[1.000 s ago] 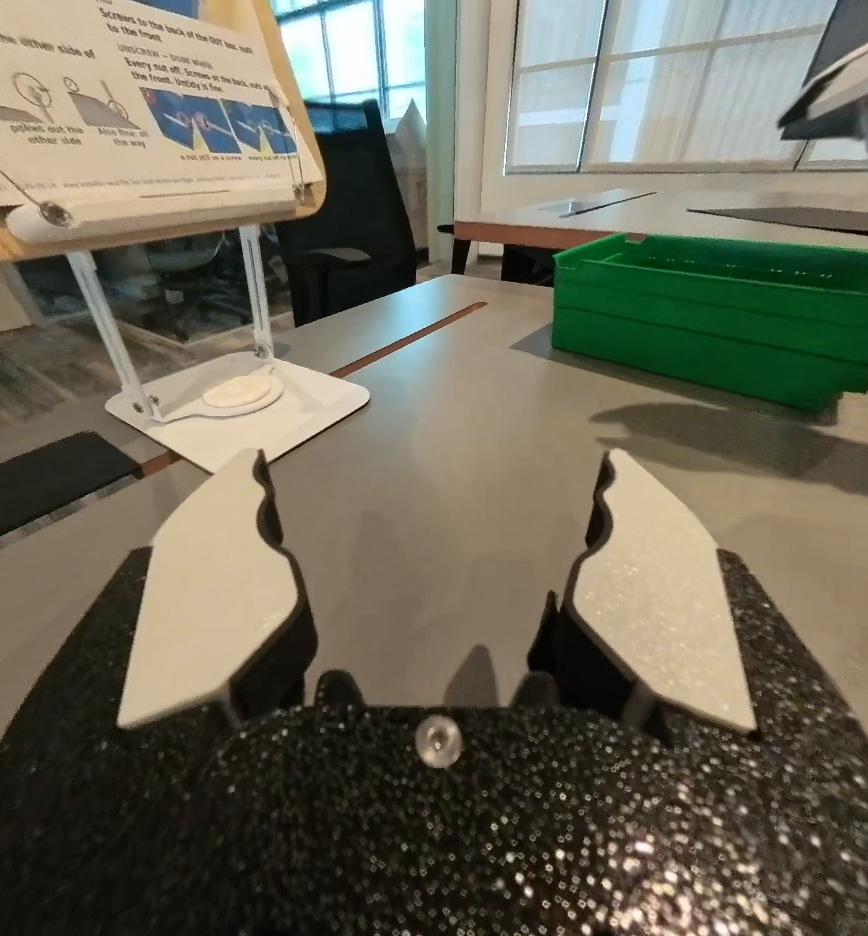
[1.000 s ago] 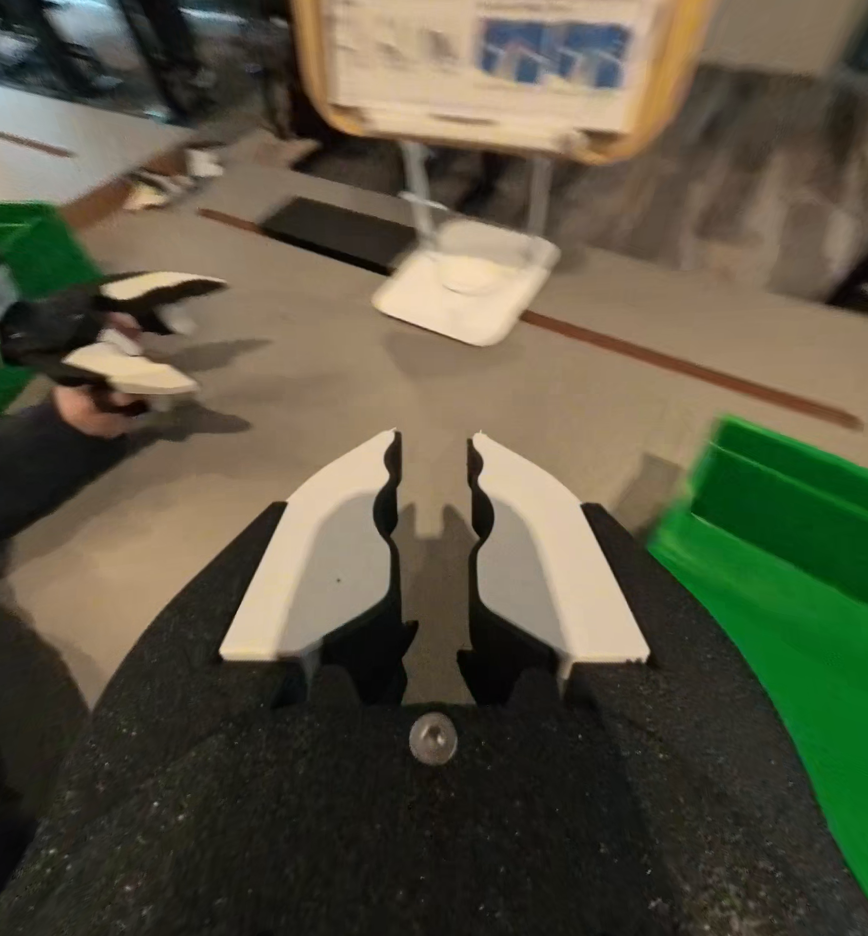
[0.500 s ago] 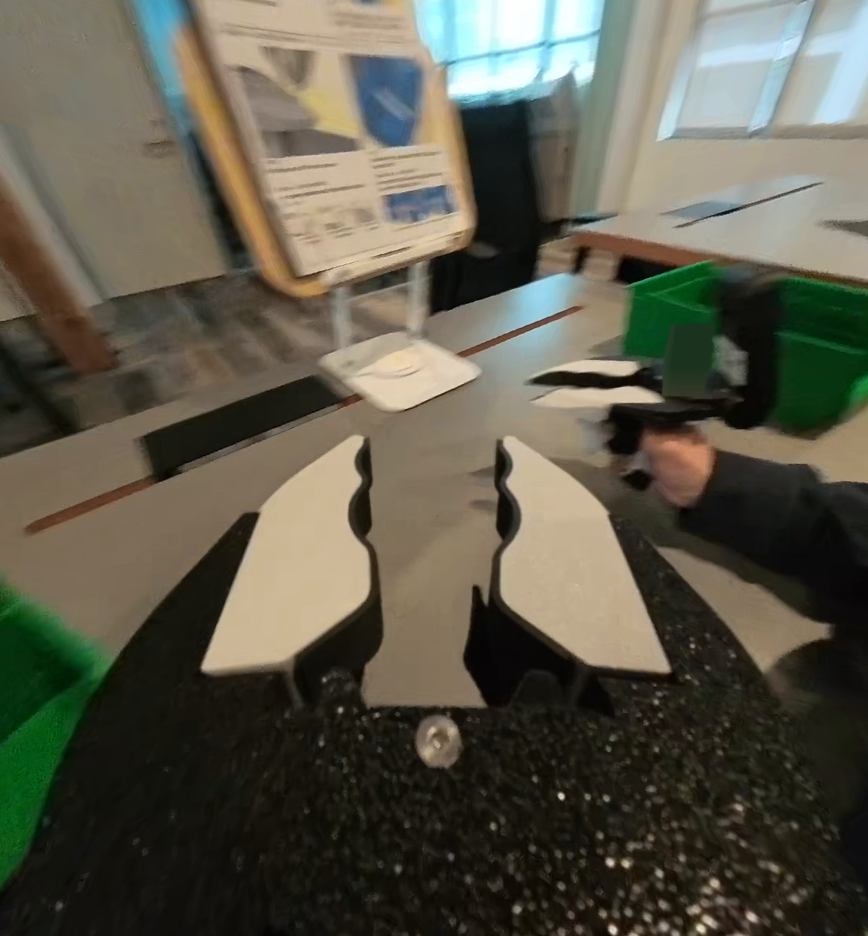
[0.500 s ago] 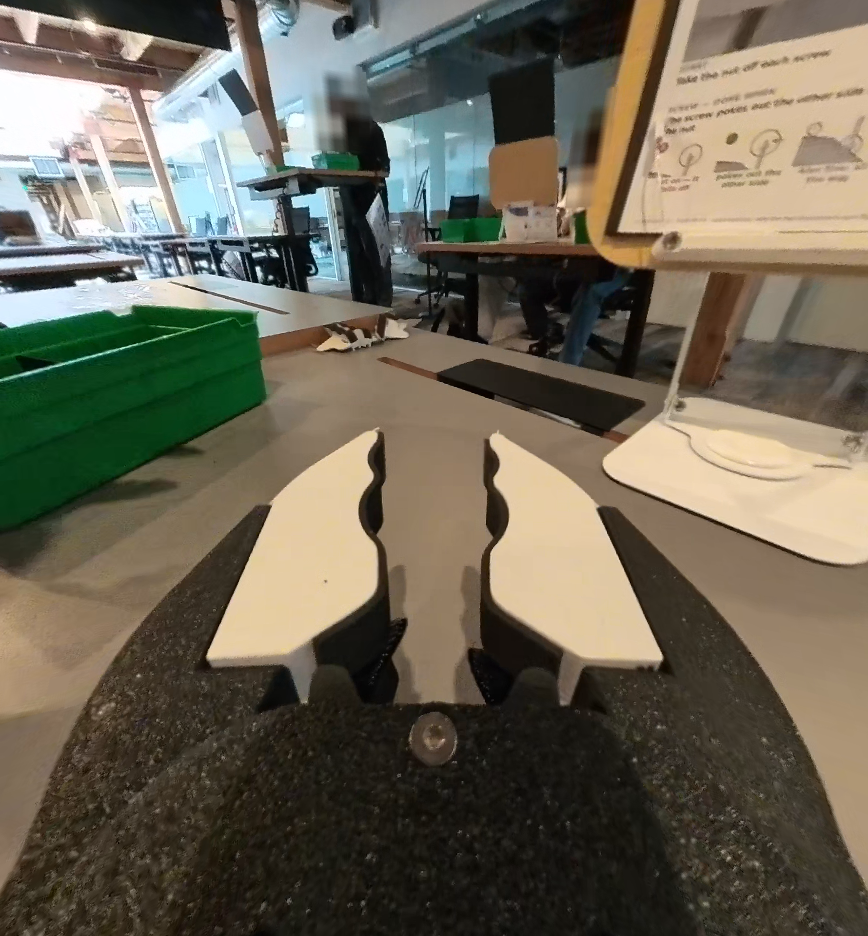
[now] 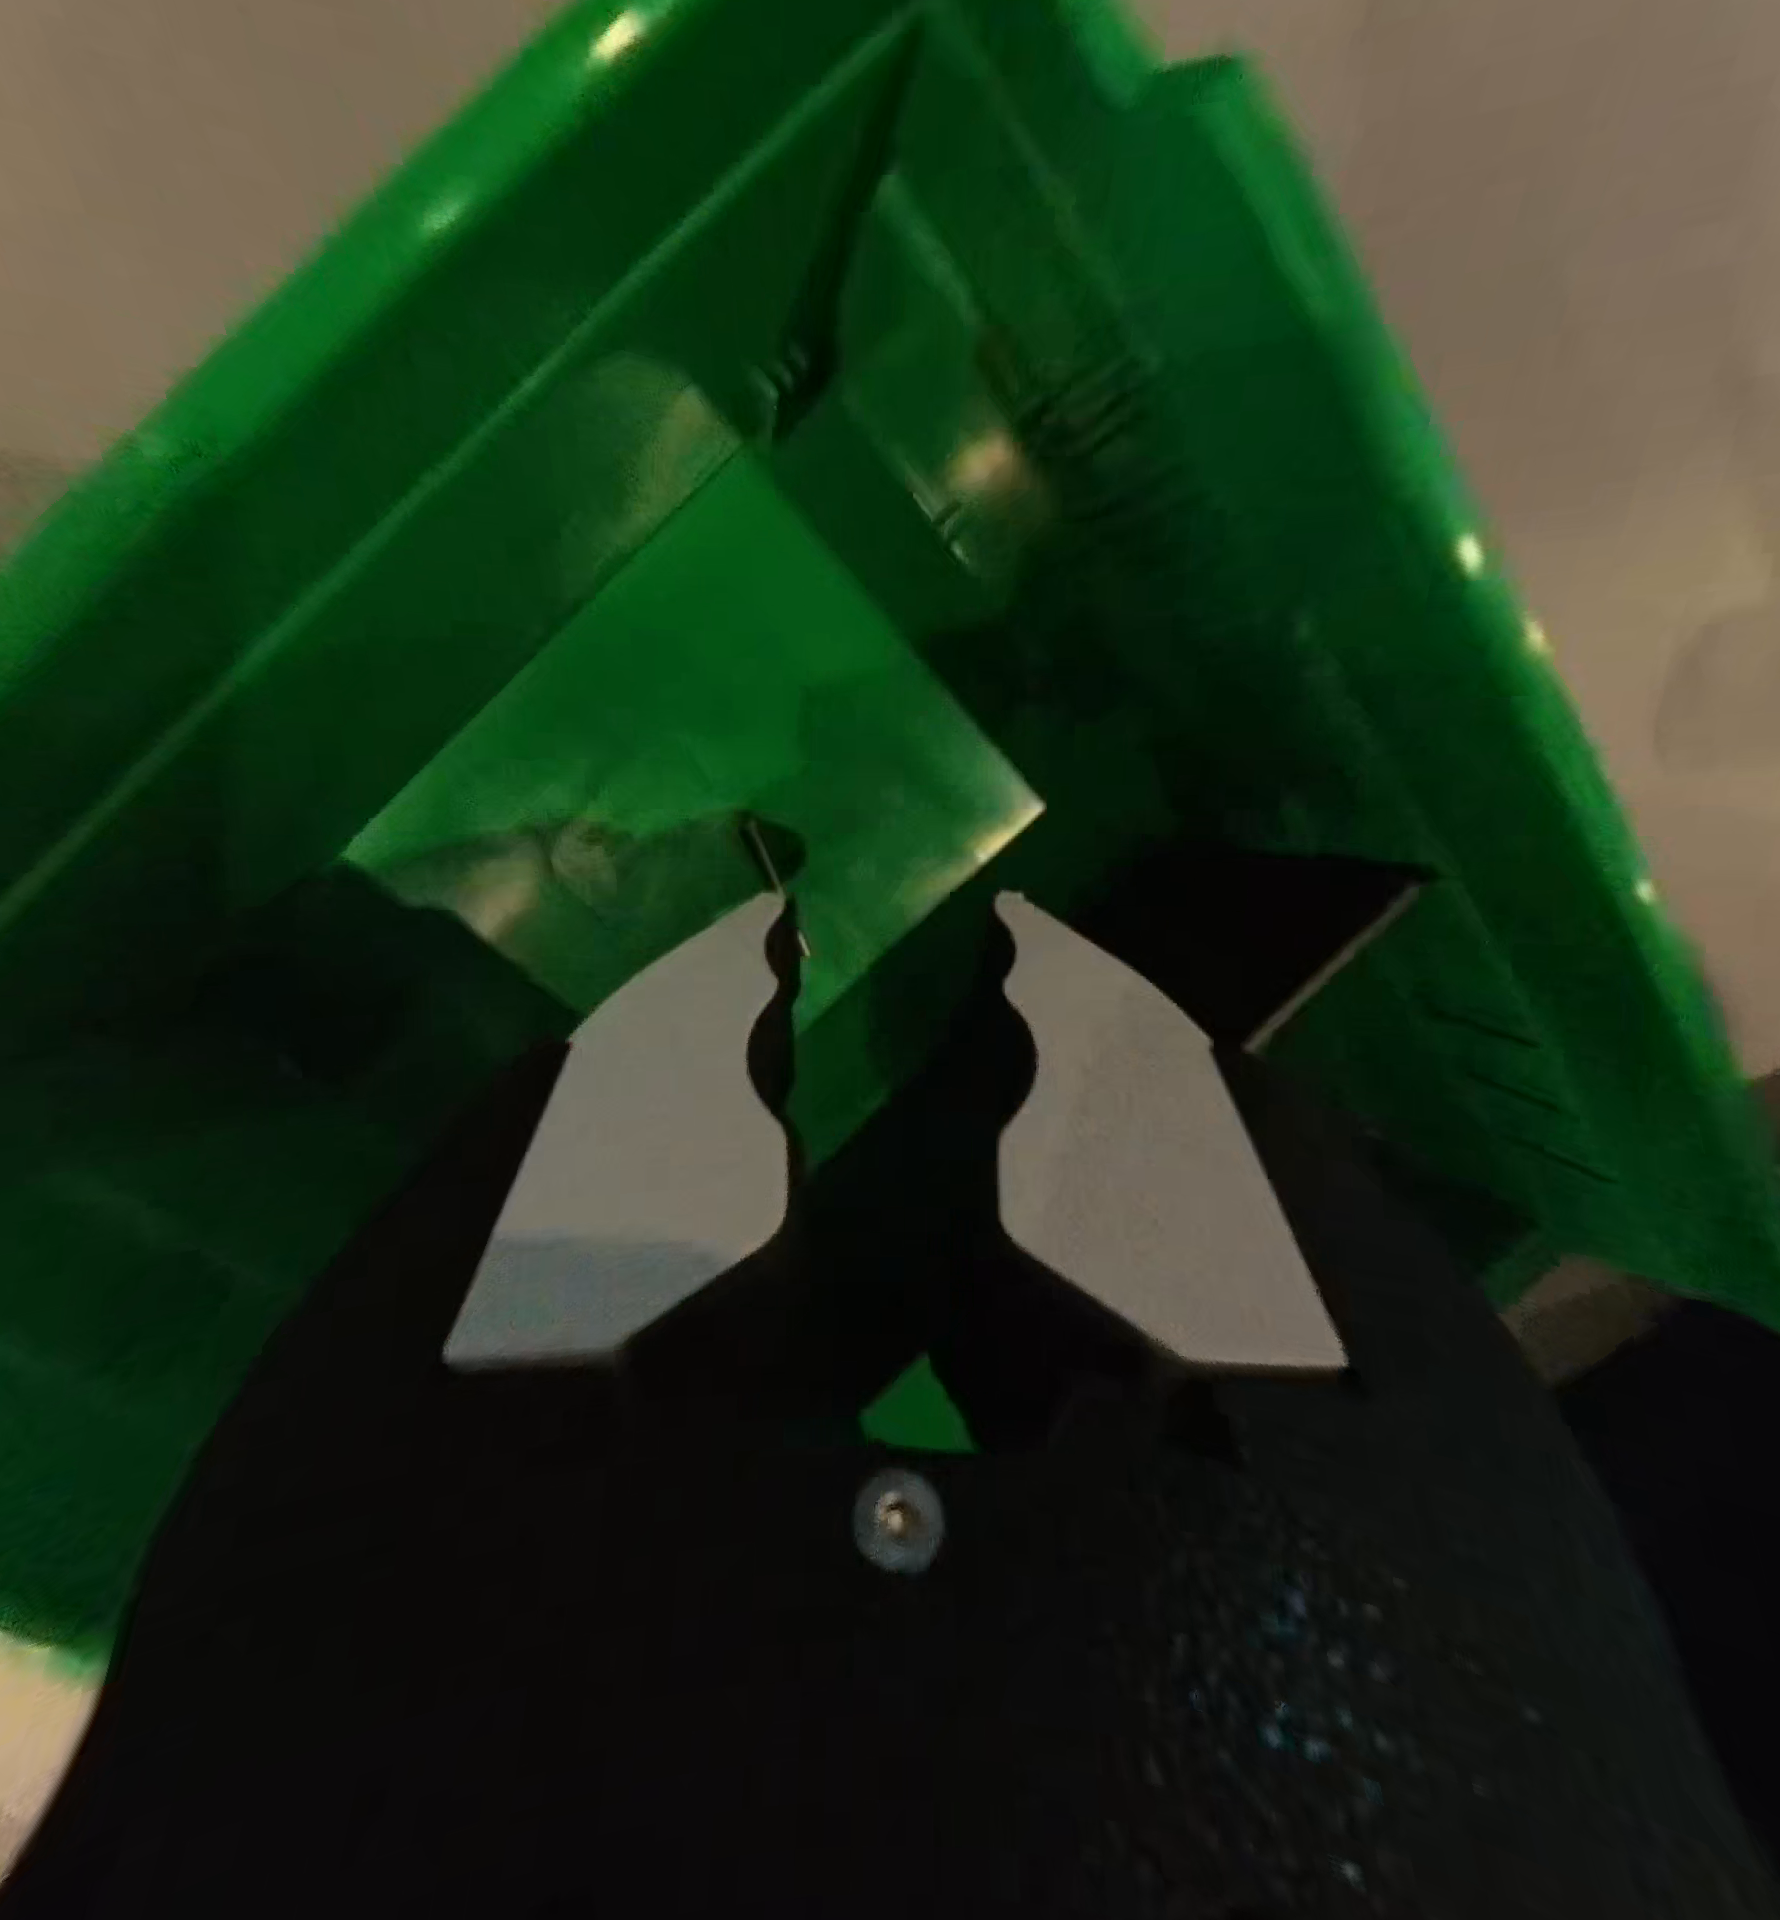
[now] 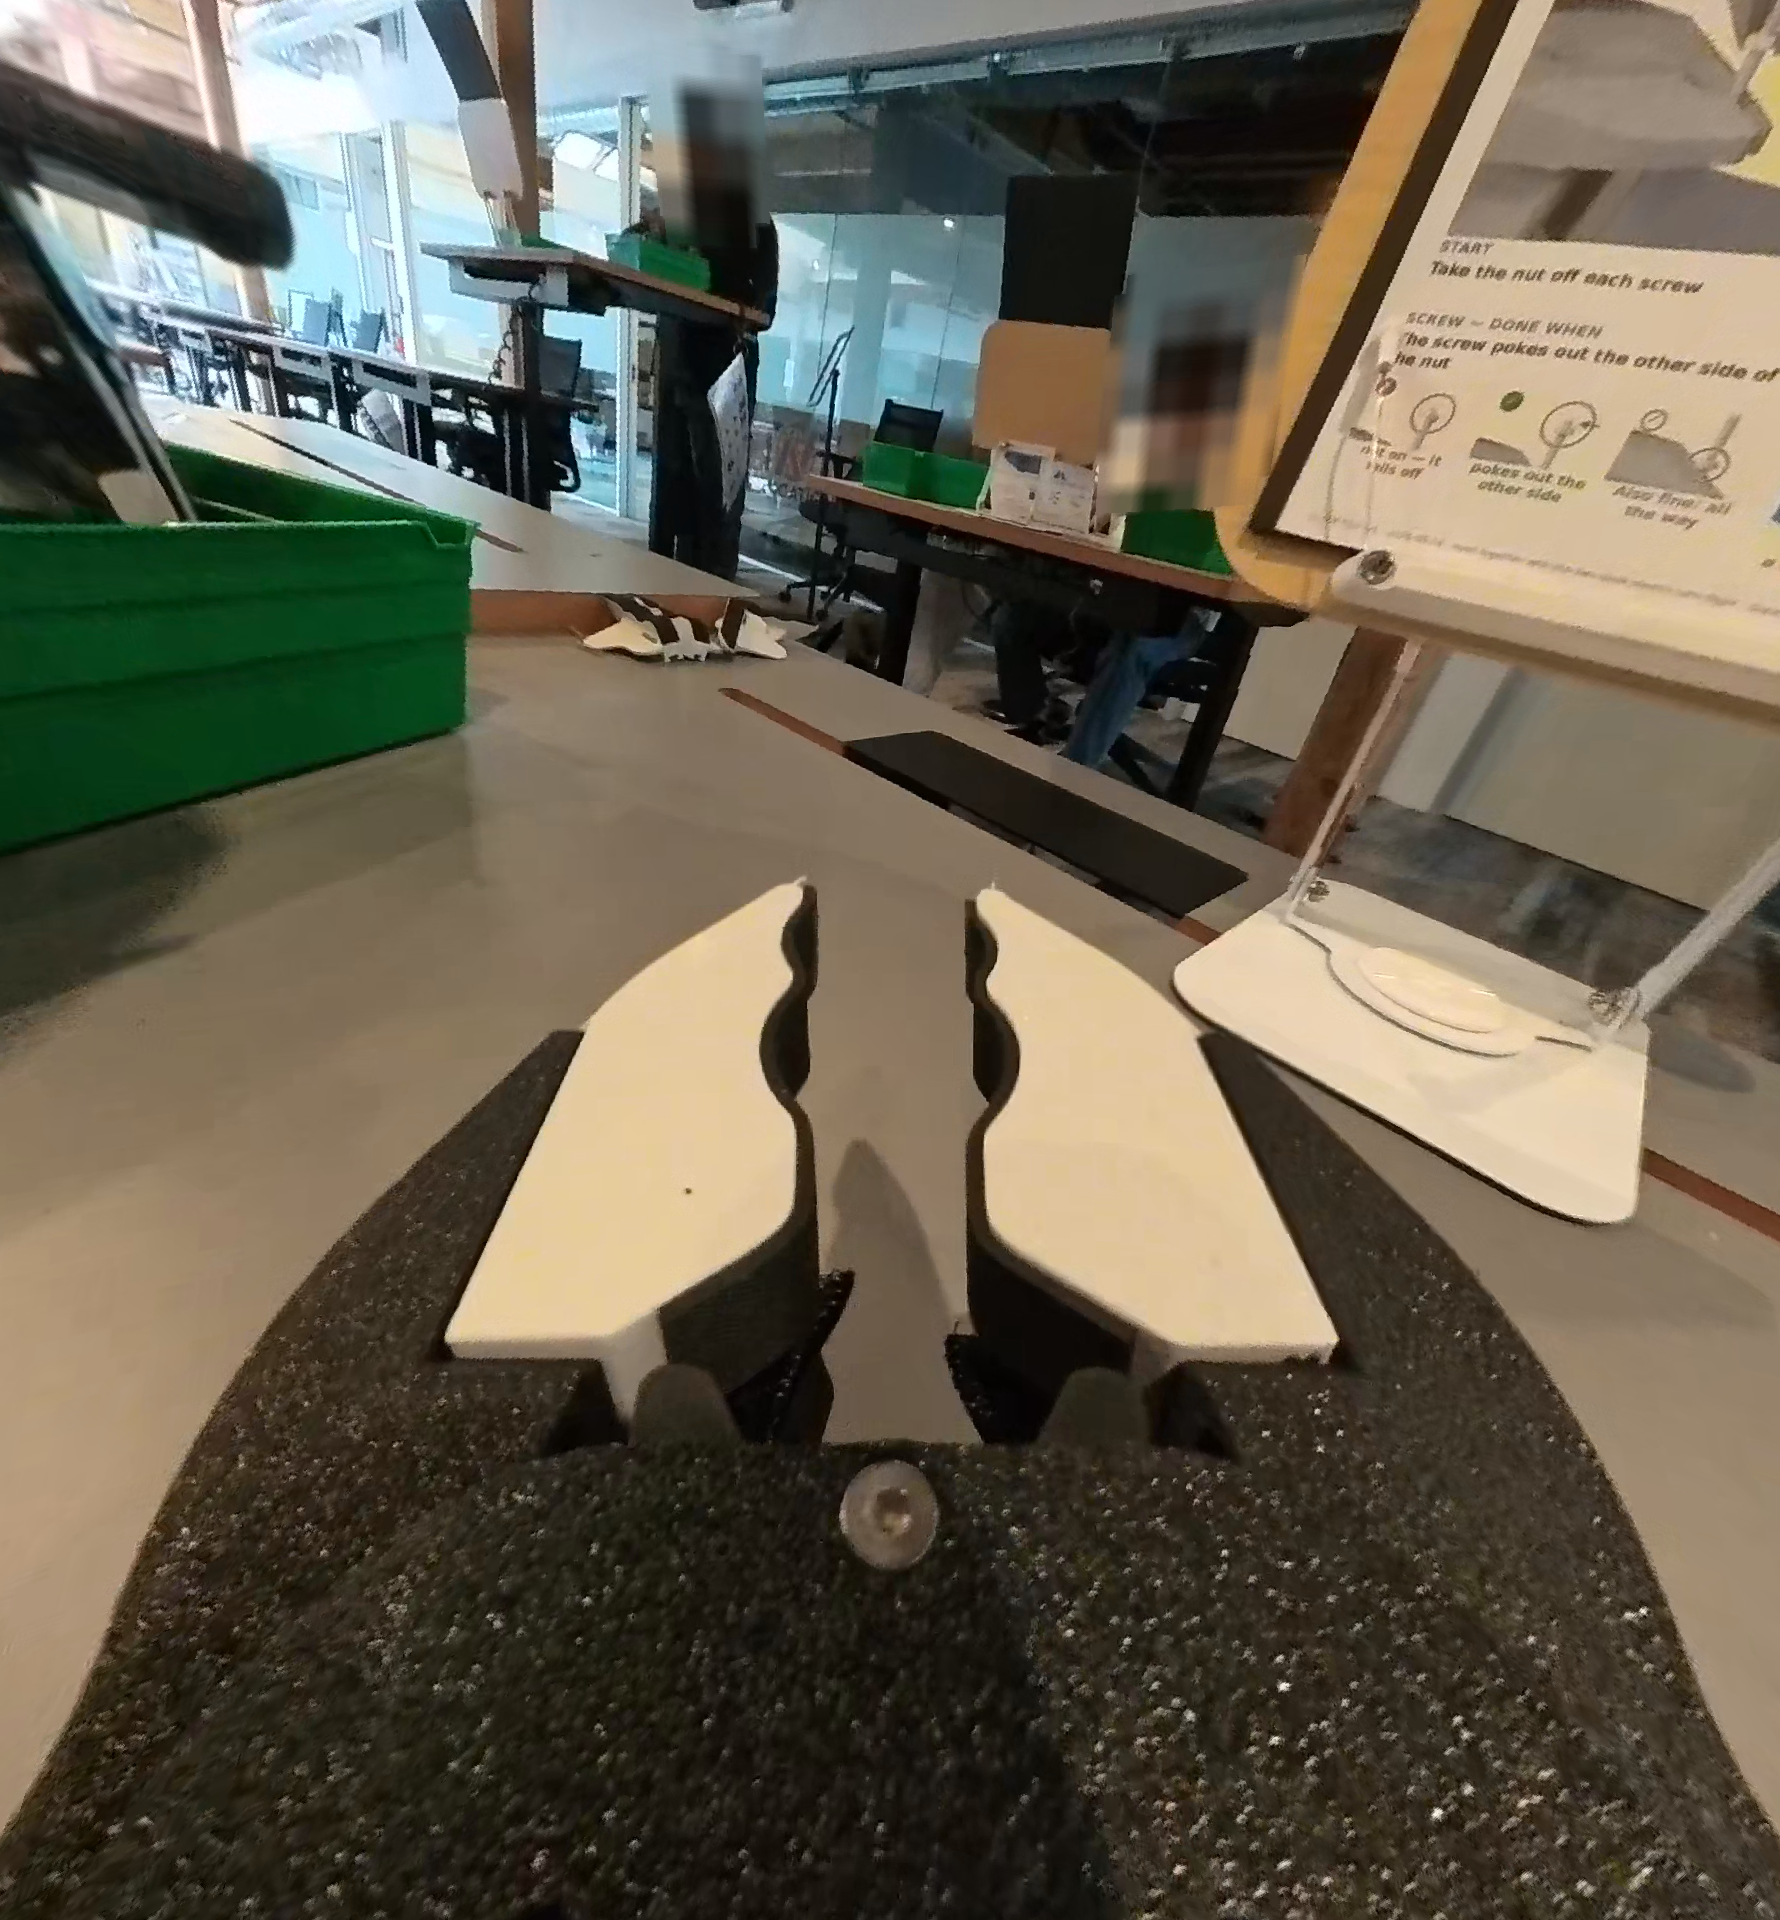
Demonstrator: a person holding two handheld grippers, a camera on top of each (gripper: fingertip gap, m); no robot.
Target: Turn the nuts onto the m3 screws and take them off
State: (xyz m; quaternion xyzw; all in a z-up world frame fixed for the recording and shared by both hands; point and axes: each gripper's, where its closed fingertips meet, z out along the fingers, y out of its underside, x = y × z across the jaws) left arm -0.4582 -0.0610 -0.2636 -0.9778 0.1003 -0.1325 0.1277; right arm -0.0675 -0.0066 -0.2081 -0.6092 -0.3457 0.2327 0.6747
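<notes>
1. The left gripper [image 5: 891, 914] points down into a green tray [image 5: 450, 436] seen from above, its fingertips over a brightly lit compartment floor. Its two pale fingers [image 5: 647, 1143] stand a modest way apart, and green tray floor shows through the gap with nothing pinched there.
2. A thin metal pin, probably an m3 screw [image 5: 777, 883], lies on the tray floor at about 11 o'clock from the left fingertips, just beside the inner edge of the left-hand finger. Whether the finger touches it cannot be told through the blur and the dark.
3. No nut can be made out in the left wrist view; the tray's farther compartments, toward 12 and 1 o'clock, are smeared by motion.
4. The right gripper [image 6: 891, 904] hovers low and level over the grey table [image 6: 294, 987], its white fingers [image 6: 678, 1122] parted by a narrow gap. Only bare tabletop shows between the pads, so its grasp is empty.
5. In the right wrist view the green tray [image 6: 190, 644] sits at 10 o'clock, well apart from the right fingertips. The left gripper [image 6: 55, 343] leans down into it, dark and blurred.
6. At 2 o'clock stands a white stand base [image 6: 1437, 1091] carrying an instruction sheet [image 6: 1592, 312] on a wood-edged board.
7. A black mat [image 6: 1052, 821] lies on the table at 1 o'clock, between the right fingertips and the stand.
</notes>
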